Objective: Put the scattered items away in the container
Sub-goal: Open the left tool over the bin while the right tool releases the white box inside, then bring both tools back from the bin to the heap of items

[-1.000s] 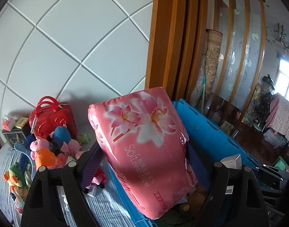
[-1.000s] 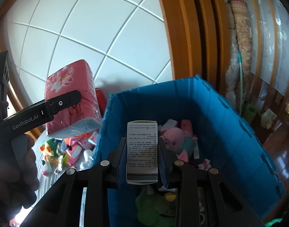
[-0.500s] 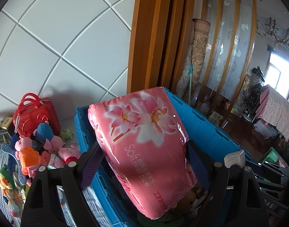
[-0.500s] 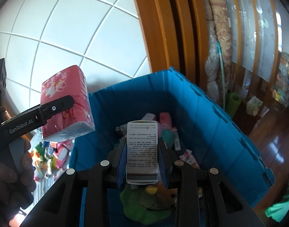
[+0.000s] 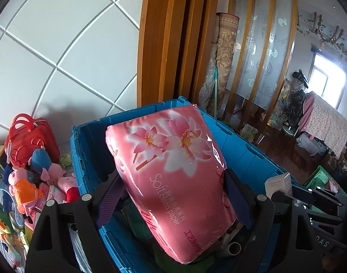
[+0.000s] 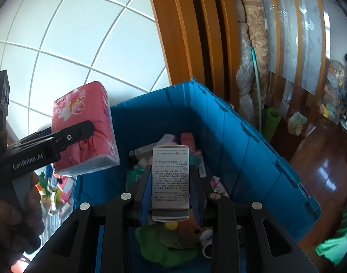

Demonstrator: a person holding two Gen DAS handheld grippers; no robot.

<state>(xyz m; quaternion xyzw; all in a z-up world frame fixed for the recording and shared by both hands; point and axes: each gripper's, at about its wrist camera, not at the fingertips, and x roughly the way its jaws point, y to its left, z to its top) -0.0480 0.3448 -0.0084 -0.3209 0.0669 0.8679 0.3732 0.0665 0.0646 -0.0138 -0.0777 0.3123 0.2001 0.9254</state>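
My left gripper (image 5: 173, 188) is shut on a big pink pack of tissue paper (image 5: 171, 173), held over the open blue crate (image 5: 246, 152). The right wrist view shows that pack (image 6: 84, 127) at the crate's left rim, with the left gripper (image 6: 82, 132) clamped on its side. My right gripper (image 6: 171, 182) is shut on a small white printed box (image 6: 171, 182), upright above the inside of the blue crate (image 6: 246, 159). In the left wrist view the white box (image 5: 278, 183) peeks in at the right. Plush toys and small packets lie in the crate.
Left of the crate lies a heap of plush toys (image 5: 25, 182) and a red toy case (image 5: 25, 138) on a striped cloth. A white panelled wall and a wooden door frame (image 5: 164, 41) stand behind. Rolled mats (image 6: 255, 45) lean to the right, above a dark wooden floor.
Both grippers have swung to the right, bringing the pink pack from beside the crate to over its opening. The white box stays gripped and now sits further over the crate's inside.
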